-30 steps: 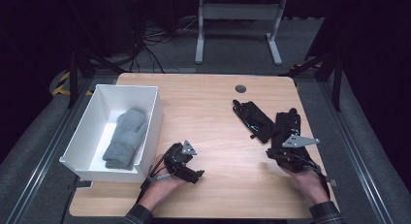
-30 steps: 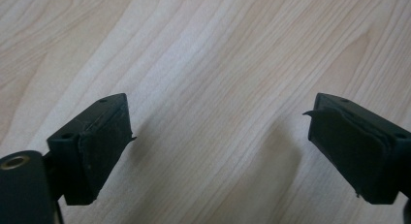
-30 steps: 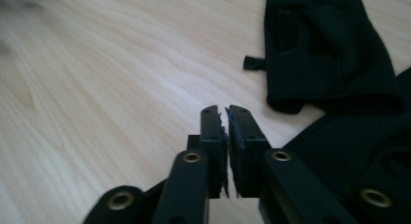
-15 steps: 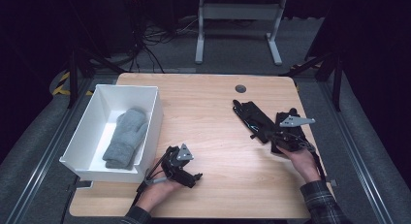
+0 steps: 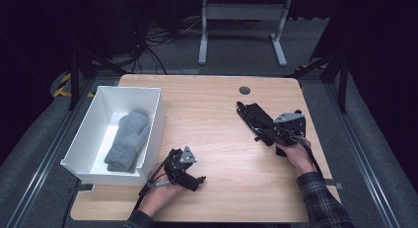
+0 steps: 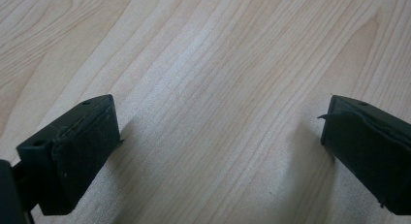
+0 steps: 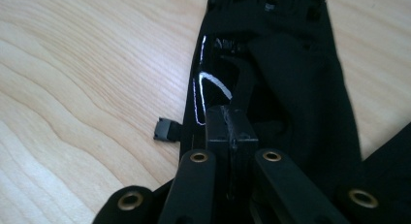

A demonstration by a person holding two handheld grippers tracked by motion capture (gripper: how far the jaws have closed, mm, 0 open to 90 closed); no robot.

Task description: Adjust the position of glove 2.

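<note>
— What's on the far left of the light wooden table (image 5: 217, 109)?

— A white rectangular plastic bin (image 5: 93, 134), sitting at the table's left edge. A grey knitted mitten (image 5: 127, 139) lies flat inside it, fingers end pointing away from the person.

— And next to the bin?

— The left gripper (image 5: 197, 179), held low near the front edge, just beside the bin's near corner. The person's left hand (image 5: 160, 193) wraps its body from below. In the left gripper view its two black jaws stand wide apart with bare wood grain between them; the pads (image 6: 87, 151) hover close to the tabletop, gripping nothing.

— Then the middle?

— Plain table, with a small dark round grommet (image 5: 244, 90) toward the far edge.

— And on the right?

— A black glove (image 5: 256, 118) lies flat on the wood, right of centre, stretched diagonally with its fingers pointing up and to the left. The right gripper (image 5: 268, 134) sits right at the glove's near end, with the person's right hand (image 5: 296, 156) in a plaid sleeve behind it. In the right gripper view its jaws are pressed together over the black fabric (image 7: 291, 73), a white mark on the glove just ahead of the tips. Whether a fold of cloth is pinched between them, I cannot tell; the tips meet right on top of the glove.
</note>
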